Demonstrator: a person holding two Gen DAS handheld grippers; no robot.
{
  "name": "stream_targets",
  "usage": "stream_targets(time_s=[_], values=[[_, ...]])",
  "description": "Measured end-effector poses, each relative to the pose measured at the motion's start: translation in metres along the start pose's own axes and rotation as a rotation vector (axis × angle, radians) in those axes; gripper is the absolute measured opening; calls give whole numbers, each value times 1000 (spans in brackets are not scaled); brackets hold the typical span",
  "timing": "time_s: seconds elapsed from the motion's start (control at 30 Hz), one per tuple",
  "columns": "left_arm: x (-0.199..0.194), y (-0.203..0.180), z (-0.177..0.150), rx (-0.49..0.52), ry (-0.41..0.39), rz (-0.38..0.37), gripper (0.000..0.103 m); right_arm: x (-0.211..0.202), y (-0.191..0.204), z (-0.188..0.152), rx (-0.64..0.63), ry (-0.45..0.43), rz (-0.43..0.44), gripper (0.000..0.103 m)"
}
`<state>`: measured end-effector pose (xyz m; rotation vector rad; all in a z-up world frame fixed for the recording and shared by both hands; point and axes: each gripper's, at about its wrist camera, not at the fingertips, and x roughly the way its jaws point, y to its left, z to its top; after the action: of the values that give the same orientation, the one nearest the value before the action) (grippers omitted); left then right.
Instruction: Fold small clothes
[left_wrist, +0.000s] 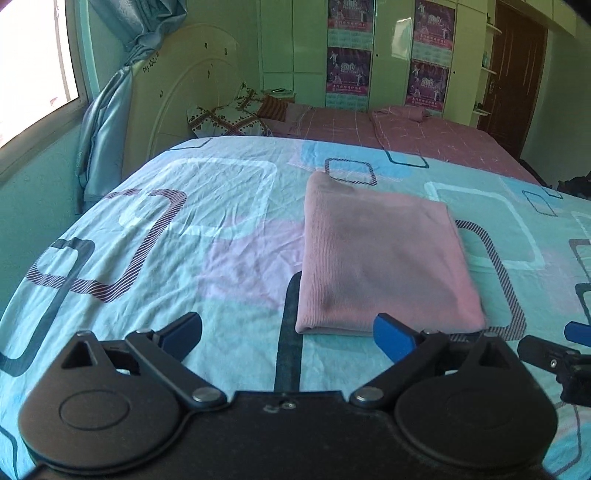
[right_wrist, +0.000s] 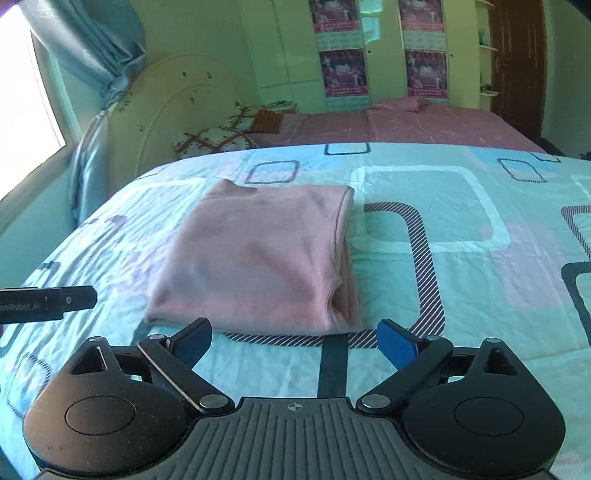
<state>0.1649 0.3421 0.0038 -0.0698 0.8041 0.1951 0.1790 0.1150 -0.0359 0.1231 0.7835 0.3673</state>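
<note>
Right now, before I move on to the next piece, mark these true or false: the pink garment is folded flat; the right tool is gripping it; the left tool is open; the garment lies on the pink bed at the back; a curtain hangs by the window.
1. The pink garment lies folded in a flat rectangle. True.
2. The right tool is gripping the garment. False: it is open, with nothing between its fingers, and clear of the cloth.
3. The left tool is open. True.
4. The garment lies on the pink bed at the back. False: it lies on the blue patterned sheet in front.
5. A curtain hangs by the window. True.
</note>
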Motion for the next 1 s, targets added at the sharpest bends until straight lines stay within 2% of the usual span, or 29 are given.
stream_targets(time_s=[0.1,0.23,0.5,0.73,1.0], values=[[-35,-4,-13,-11,-18,-4,99,-44,7,-13,-37,-46,18,102],[-79,-15,-34,-5,-44,14,100,-103,15,-32,-103,-140,-2,103],[-163,-33,-79,10,-94,9,102,-203,26,-66,-78,-306,-106,103],[-208,-34,-98,-15,-147,-10,102,-250,32,-91,-94,-361,-109,103],[-241,-37,-106,-7,-217,8,102,-266,34,-106,-88,-366,-108,103]])
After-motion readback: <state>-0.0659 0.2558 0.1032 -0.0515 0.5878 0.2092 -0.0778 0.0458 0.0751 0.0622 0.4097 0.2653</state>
